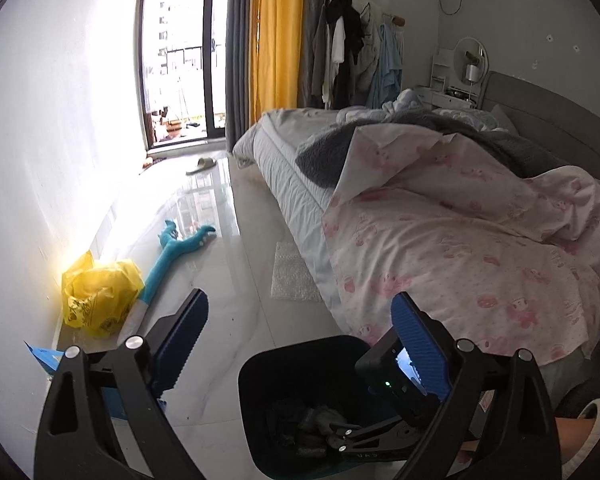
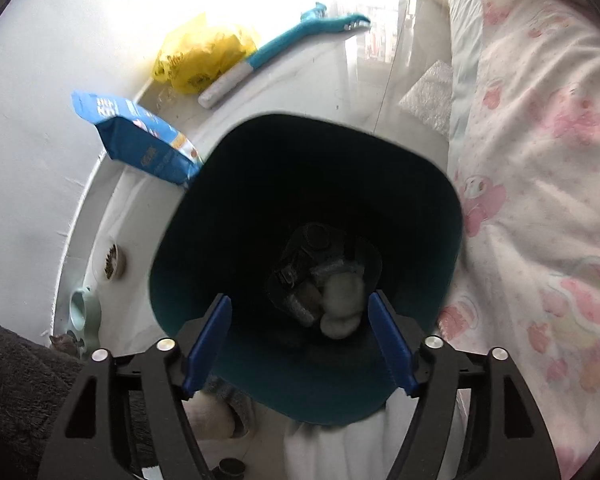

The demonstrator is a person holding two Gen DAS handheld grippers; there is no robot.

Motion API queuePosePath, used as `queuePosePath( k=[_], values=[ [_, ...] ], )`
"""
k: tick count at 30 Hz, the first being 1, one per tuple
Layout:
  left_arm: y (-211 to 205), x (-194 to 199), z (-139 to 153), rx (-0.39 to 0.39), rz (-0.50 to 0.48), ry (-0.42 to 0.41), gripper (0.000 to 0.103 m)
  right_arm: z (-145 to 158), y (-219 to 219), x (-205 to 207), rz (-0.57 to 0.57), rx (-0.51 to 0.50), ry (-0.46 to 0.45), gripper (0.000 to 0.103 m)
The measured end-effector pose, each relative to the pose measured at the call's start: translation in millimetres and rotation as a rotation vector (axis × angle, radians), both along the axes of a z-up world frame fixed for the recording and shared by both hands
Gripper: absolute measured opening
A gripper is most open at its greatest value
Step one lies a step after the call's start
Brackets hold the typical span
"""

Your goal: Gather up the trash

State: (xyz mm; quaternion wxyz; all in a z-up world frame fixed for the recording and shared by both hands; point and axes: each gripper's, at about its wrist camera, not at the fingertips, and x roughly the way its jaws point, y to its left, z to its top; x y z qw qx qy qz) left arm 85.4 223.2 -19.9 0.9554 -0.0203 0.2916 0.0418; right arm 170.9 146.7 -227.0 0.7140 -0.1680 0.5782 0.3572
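We hold the right gripper (image 2: 300,340), fingers apart and empty, above the dark trash bin (image 2: 236,184); crumpled trash (image 2: 336,300) lies inside. The left gripper (image 1: 300,344) is likewise spread, near the yellow bag (image 1: 100,296).

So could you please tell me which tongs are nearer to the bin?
Right. The right tongs hang open directly over the bin, above the trash inside. The left tongs, also open, are off to the side above it.

My left gripper (image 1: 300,316) & right gripper (image 2: 300,336): black frames w/ triangular cutouts, silver screws, ribbed blue pads (image 2: 210,340).
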Motion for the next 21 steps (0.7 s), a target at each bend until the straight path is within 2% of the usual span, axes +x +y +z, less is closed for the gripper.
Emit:
queuePosePath(
  k=[6,9,15,21],
  values=[
    [-14.7,-11.0,25.8,0.02,0.025,-0.08,0.098,54.1,-17.5,-15.0,-0.003,0.114,-0.117,0.086],
    [-27.4,-17.6,41.7,0.031,0.033,-0.14,0.099,86.7,-33.9,-25.4,-0.014,0.138,-0.229,0.088],
    [-51.4,-34.2,58.0,0.025,0.024,-0.193,0.1,147.5,-94.5,-46.0,-0.095,0.23,-0.405,0.091],
    [-81.4,-56.4,69.3,-0.002,-0.038,-0.237,0.1,202.9,-175.2,-74.7,-0.215,0.333,-0.55,0.099]
  ],
)
